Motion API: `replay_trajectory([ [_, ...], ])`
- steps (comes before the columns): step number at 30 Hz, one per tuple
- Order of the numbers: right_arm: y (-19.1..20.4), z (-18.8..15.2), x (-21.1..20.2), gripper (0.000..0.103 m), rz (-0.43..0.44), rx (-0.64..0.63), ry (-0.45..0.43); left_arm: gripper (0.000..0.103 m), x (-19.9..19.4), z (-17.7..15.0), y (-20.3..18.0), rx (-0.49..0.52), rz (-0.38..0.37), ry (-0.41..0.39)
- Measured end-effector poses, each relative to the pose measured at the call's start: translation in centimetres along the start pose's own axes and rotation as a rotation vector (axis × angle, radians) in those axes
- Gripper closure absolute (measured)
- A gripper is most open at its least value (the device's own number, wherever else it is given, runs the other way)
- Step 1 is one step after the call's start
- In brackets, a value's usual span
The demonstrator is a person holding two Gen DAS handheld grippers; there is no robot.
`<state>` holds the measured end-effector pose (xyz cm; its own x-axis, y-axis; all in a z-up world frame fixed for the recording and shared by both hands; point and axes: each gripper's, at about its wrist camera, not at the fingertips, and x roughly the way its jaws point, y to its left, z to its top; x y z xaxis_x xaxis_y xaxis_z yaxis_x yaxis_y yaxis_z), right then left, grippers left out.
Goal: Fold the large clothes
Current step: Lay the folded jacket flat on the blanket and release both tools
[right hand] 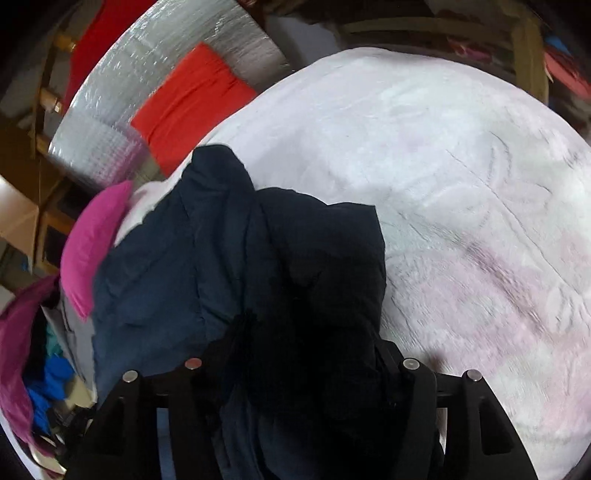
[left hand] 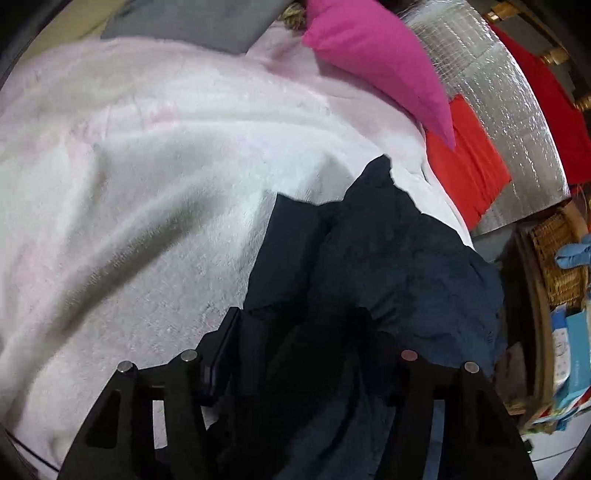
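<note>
Your left gripper (left hand: 295, 332) has the dark navy garment (left hand: 373, 251) bunched between its fingers (left hand: 221, 339). Fabric fills the gap and covers the tips, so you're clamped on cloth, but how wide the fingers sit I can't tell exactly.

Same on your right gripper (right hand: 303, 350): the navy garment (right hand: 229, 251) is piled over and between its fingers (right hand: 388, 354), gripped, tips hidden under folds.

The garment hangs crumpled from both grippers, over a white-pink fleece blanket (left hand: 147, 177) spread on the surface below. Left view: the lower edge of the garment drapes toward the blanket's right edge. Right view: the blanket (right hand: 461, 203) fills the right side, the garment sits at its left edge.

Around it:
- magenta cloth (left hand: 373, 55) at the top of the left view, overlapping the blanket; in the right view it (right hand: 92, 251) is just beside the garment's left side
- folded orange-red cloth (left hand: 469, 162) lying on a silver foil mat (left hand: 517, 122), past the blanket's edge
- wicker basket (left hand: 554, 258) at far right of the left view, with a blue item on it
- grey cloth (left hand: 192, 18) at top left of the left view

Both frames are motion-blurred; fine detail on the garment is unreadable.
</note>
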<state>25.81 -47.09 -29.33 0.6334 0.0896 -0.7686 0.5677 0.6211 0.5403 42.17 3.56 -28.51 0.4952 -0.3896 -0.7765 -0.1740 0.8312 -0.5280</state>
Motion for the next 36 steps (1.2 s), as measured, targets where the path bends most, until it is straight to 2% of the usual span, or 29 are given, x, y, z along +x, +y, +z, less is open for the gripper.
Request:
replay_trajectory([
  [2,-0.3,0.3,-1.5,0.038,-0.010,0.032,0.001,0.040,-1.5,0.0,-0.6,0.044,0.034,-0.064],
  [3,-0.3,0.4,-2.5,0.037,-0.022,0.040,-0.023,0.040,-2.7,-0.1,-1.2,0.076,0.057,-0.122],
  [6,0.4,0.8,-6.3,0.034,-0.041,0.013,-0.156,0.034,-5.2,-0.8,-2.7,0.147,0.058,-0.239],
  [7,1.1,0.9,-7.3,0.034,-0.029,-0.012,-0.193,0.030,-5.8,-1.0,-3.5,0.182,0.053,-0.276],
  [9,3.8,1.1,-7.8,0.035,0.019,-0.089,-0.203,0.029,-6.4,-1.8,-4.6,0.236,0.057,-0.306],
  [11,7.4,0.8,-7.1,0.038,0.037,-0.208,-0.193,0.029,-6.2,-2.8,-5.8,0.309,0.073,-0.302],
  [13,10.7,0.3,-5.7,0.052,0.081,-0.296,-0.160,0.029,-5.3,-3.2,-6.9,0.365,0.094,-0.257],
  [15,13.1,-0.5,-4.2,0.058,0.118,-0.335,-0.123,0.029,-4.6,-3.7,-7.3,0.394,0.094,-0.222],
  [18,17.3,-0.7,-1.0,0.058,0.141,-0.391,-0.081,0.029,-3.6,-3.9,-7.8,0.437,0.123,-0.201],
  [21,20.8,-0.7,2.7,0.058,0.169,-0.413,-0.013,0.029,-2.9,-3.8,-7.6,0.456,0.183,-0.174],
  [24,22.5,-0.6,6.5,0.058,0.126,-0.402,0.052,0.029,-1.7,-3.3,-7.0,0.438,0.212,-0.136],
  [27,21.5,-0.1,10.5,0.057,0.039,-0.350,0.113,0.029,-1.3,-3.4,-6.9,0.460,0.233,-0.127],
  [29,20.1,0.6,12.4,0.057,0.040,-0.271,0.148,0.028,-0.9,-3.5,-7.0,0.477,0.243,-0.123],
  [33,19.9,0.9,11.8,0.057,0.042,-0.268,0.147,0.028,-0.8,-3.6,-6.9,0.477,0.252,-0.116],
  [36,20.4,0.9,9.5,0.057,0.116,-0.281,0.109,0.028,-1.4,-3.2,-6.4,0.438,0.246,-0.126],
])
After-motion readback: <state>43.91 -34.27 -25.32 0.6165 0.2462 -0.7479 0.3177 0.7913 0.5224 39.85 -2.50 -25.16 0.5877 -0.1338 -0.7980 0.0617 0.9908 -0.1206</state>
